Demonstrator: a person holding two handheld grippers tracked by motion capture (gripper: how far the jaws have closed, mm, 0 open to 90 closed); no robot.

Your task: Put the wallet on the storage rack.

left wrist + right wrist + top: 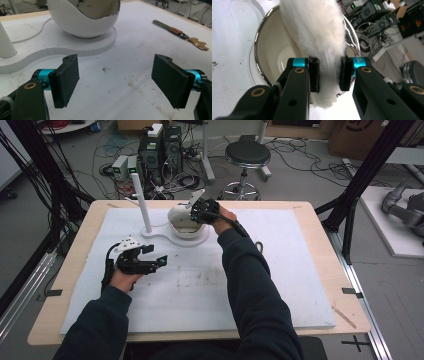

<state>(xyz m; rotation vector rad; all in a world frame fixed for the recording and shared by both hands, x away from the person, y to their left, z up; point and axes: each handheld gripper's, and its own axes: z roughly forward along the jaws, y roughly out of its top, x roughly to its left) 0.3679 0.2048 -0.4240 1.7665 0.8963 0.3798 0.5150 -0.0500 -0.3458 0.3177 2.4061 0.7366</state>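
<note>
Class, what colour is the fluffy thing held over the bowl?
White: the fluffy thing shows best in the right gripper view, clamped by the right gripper above the bowl.

The fur piece [314,27] is white and fluffy. The bowl [265,47] is cream inside, white outside, with a shiny silver rim. Black tongs [329,73] carry turquoise collars. At two o'clock a green strap [162,25] ends in what looks like brass.

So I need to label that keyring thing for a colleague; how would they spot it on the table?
Start at the white mat covering the wooden table, then find the egg-shaped white bowl on its flat white base. The keyring lies flat on the mat beside that base: a green strap ending in brass-coloured pieces, the one coloured item among white things.
</note>
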